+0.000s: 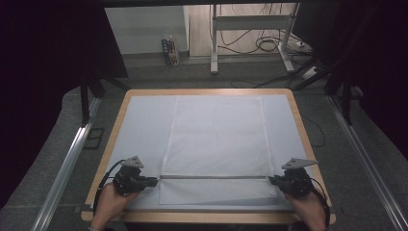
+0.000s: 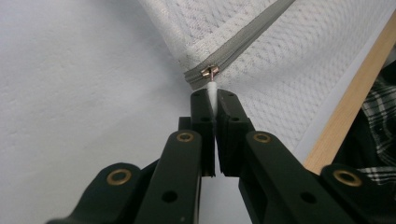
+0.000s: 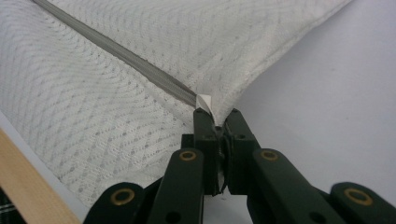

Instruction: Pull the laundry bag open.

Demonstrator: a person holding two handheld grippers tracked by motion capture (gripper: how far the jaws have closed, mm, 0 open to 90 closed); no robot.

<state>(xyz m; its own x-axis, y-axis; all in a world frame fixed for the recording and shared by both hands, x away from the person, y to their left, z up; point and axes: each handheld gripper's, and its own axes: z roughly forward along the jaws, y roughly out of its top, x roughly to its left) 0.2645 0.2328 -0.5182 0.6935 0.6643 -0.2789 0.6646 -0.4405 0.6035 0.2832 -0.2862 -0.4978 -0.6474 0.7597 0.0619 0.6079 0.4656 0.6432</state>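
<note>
A white mesh bag (image 1: 217,144) lies flat on the table, with a grey zipper (image 1: 214,177) running across it near the front. My left gripper (image 1: 155,181) is at the zipper's left end, shut on the white pull tab (image 2: 212,88) that hangs from the metal slider (image 2: 209,72). The zipper (image 2: 243,39) looks closed along its length. My right gripper (image 1: 272,180) is at the zipper's right end, shut on the bag's edge and the white tab (image 3: 204,101) there. The zipper (image 3: 116,55) runs away up-left in the right gripper view.
A pale sheet (image 1: 144,125) covers the wooden table (image 1: 207,91). The table's front edge (image 2: 350,112) lies close beside both grippers. Past the far edge the floor holds a desk frame (image 1: 250,24), cables and a small box (image 1: 169,50). Metal rails (image 1: 67,163) run along both sides.
</note>
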